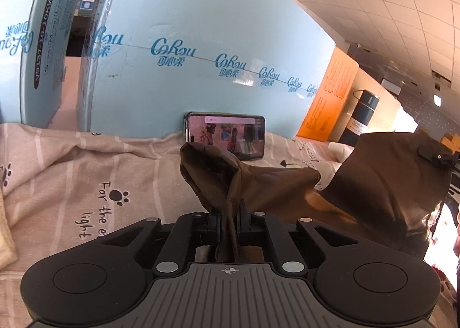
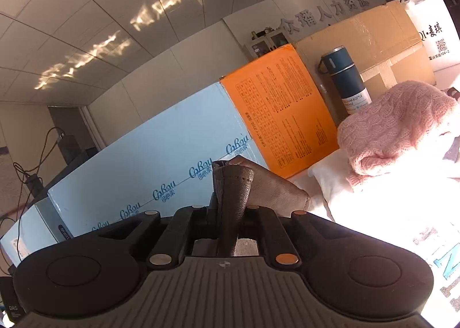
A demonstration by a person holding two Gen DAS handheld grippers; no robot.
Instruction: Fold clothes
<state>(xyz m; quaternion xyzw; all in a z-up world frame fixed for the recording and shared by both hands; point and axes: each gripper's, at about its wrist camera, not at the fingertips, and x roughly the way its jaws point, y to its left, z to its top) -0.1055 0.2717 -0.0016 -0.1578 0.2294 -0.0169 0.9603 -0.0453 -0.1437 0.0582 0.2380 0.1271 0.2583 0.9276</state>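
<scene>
Brown garment (image 1: 247, 181) hangs lifted above the striped bedsheet (image 1: 86, 172), one bunched edge pinched between the closed left gripper (image 1: 229, 223), another clamped in the closed right gripper (image 2: 230, 213)

The right gripper (image 2: 230, 210) pinched a fold of brown garment (image 2: 234, 184) between its jaws; a pink knit sweater (image 2: 394, 126) lay beside a dark blue bottle (image 2: 346, 80).
</scene>
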